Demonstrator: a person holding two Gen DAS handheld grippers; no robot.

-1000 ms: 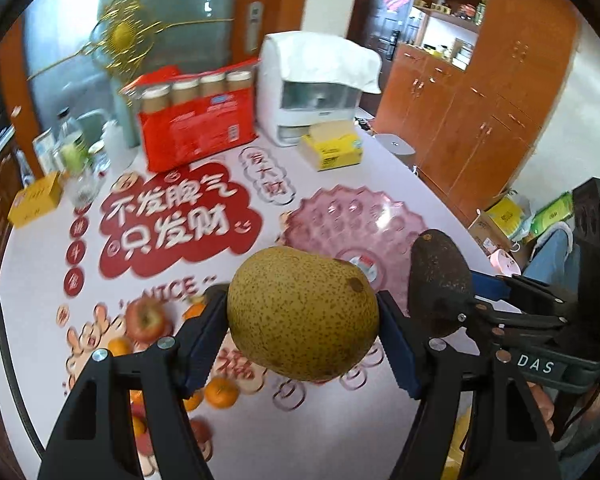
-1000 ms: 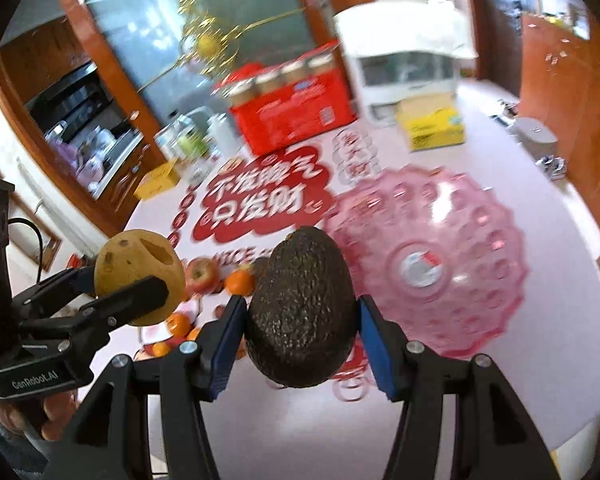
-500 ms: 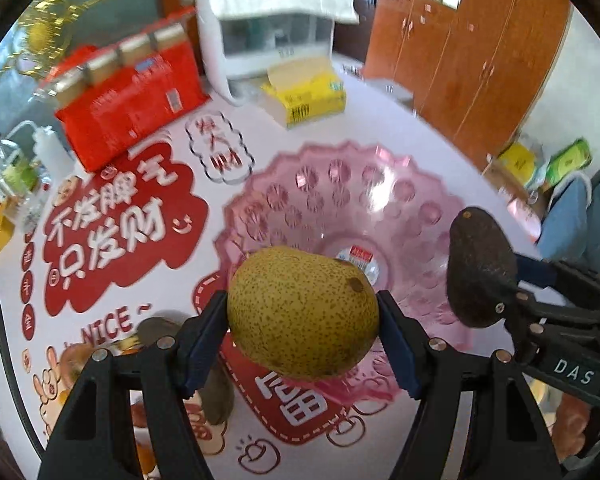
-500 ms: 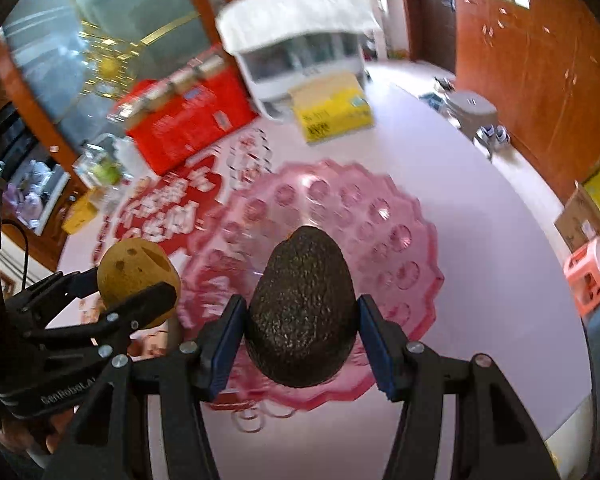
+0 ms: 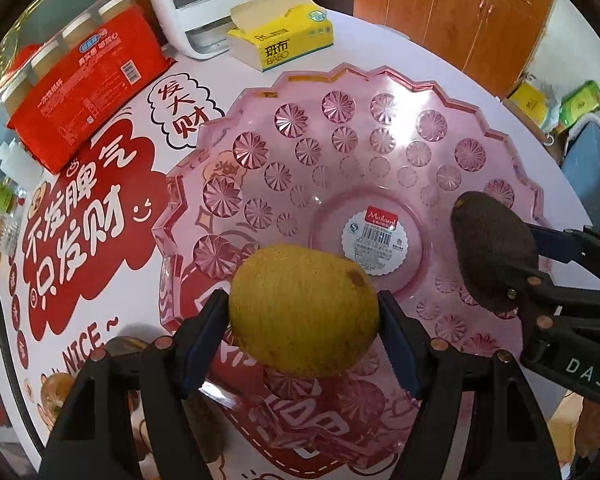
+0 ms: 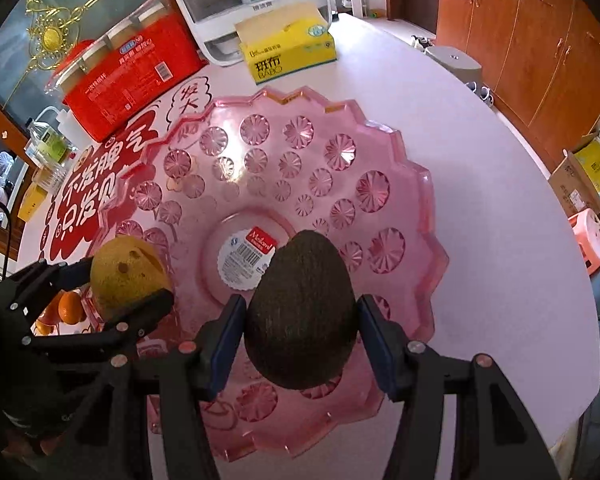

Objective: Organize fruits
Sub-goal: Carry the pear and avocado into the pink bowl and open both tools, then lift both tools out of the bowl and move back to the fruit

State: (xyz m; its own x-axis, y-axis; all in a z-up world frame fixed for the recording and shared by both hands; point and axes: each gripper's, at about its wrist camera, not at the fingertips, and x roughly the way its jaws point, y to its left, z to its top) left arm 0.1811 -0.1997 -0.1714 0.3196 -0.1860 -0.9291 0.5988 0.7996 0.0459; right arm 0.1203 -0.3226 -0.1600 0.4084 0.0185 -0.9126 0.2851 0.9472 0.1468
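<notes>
One round white desk; one scalloped pink glass bowl on it; one yellow-green pear above the bowl, left gripper opening around it; one dark avocado, clamped in right gripper

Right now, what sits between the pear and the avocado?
Only the pink bowl's bare floor with its barcode sticker; nothing else lies between the pear and the avocado. The left wrist view shows it best.
</notes>
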